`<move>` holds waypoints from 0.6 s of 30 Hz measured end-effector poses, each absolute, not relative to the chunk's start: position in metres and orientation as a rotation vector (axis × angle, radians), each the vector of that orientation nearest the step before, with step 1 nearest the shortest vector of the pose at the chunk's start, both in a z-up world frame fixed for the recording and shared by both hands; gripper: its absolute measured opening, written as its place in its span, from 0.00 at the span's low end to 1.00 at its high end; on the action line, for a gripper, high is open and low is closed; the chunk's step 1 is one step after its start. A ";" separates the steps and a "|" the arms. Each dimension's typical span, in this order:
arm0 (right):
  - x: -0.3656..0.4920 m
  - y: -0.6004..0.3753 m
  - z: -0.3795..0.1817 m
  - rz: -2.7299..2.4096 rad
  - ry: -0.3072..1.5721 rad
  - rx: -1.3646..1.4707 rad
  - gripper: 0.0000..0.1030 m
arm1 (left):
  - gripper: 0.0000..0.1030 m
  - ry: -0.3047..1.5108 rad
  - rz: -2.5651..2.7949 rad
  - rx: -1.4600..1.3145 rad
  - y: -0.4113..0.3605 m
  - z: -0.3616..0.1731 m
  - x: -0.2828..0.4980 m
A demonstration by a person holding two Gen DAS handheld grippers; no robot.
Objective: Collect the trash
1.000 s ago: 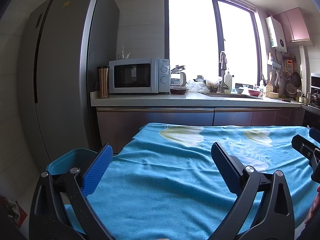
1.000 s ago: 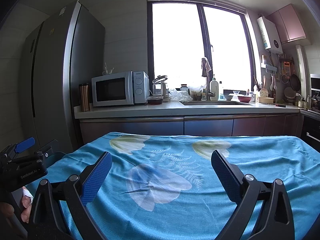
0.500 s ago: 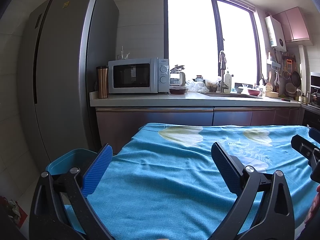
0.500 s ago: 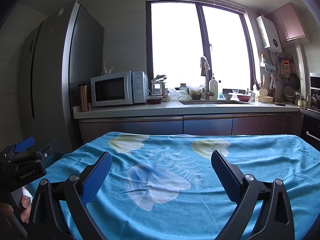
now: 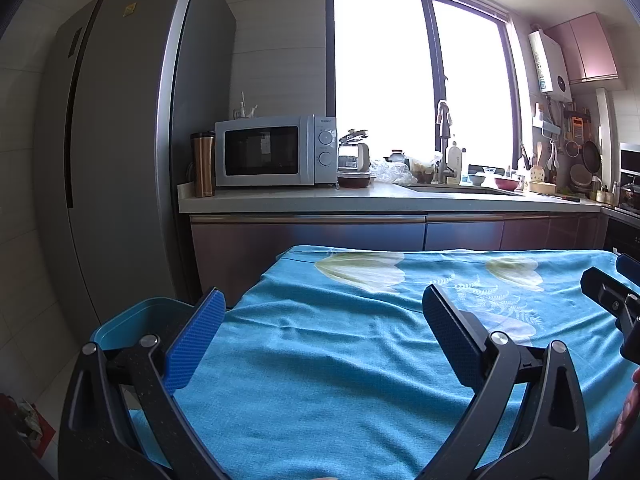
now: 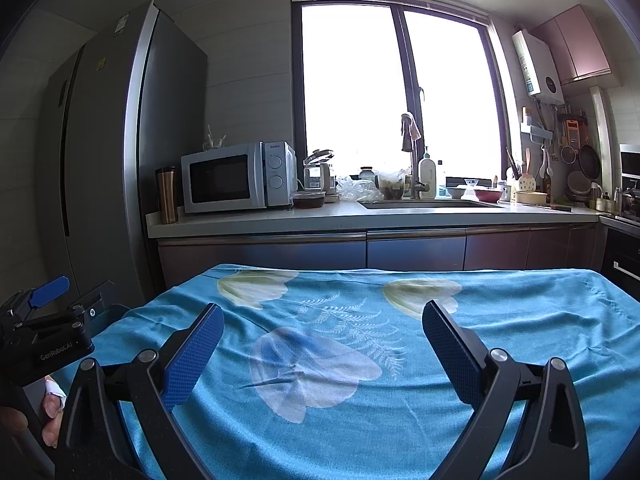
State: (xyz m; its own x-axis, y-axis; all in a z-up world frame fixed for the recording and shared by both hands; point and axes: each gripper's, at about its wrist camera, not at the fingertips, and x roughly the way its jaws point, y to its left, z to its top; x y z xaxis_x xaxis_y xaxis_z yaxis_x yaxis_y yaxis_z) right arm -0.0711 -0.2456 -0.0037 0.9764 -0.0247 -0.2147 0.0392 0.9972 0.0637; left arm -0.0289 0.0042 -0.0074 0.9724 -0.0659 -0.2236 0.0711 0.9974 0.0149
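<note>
1. The left gripper (image 5: 320,320) hangs over the near edge of the blue floral tablecloth (image 5: 360,360), its jaws spread wide with nothing between them.
2. The right gripper (image 6: 322,334) sits just beside it over the same cloth, jaws equally wide and empty.
3. I see no trash on the cloth in either view. The only scrap I can make out is a crumpled bit on the floor (image 5: 30,420) at the lower left of the left wrist view, too small to identify.
4. A teal bin (image 5: 136,320) stands on the floor just off the table's left corner, by the refrigerator (image 5: 120,160); it looks like the place for whatever gets gathered.
5. My reading: the step in hand is finding something to pick up. It would pay to tip the left gripper down towards that floor scrap.
6. Keep the jaws wide until the scrap is squarely between the pads, then close gently, since crumpled stuff slips out sideways.
7. The clutter on the countertop (image 6: 280,218) is well apart; leave it.
</note>
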 end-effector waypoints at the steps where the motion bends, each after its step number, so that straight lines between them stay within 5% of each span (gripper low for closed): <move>1: -0.071 -0.246 -0.003 -0.032 0.215 0.066 0.93 | 0.94 0.226 -0.070 0.022 0.004 -0.007 -0.029; 18: -0.069 -0.245 -0.003 -0.030 0.217 0.067 0.93 | 0.94 0.229 -0.073 0.025 0.005 -0.007 -0.027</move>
State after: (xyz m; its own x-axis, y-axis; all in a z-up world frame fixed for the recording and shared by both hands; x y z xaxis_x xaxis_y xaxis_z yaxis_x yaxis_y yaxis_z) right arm -0.0688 -0.2455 -0.0029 0.9761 -0.0227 -0.2162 0.0372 0.9973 0.0633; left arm -0.0267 0.0050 -0.0070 0.9713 -0.0690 -0.2277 0.0747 0.9971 0.0165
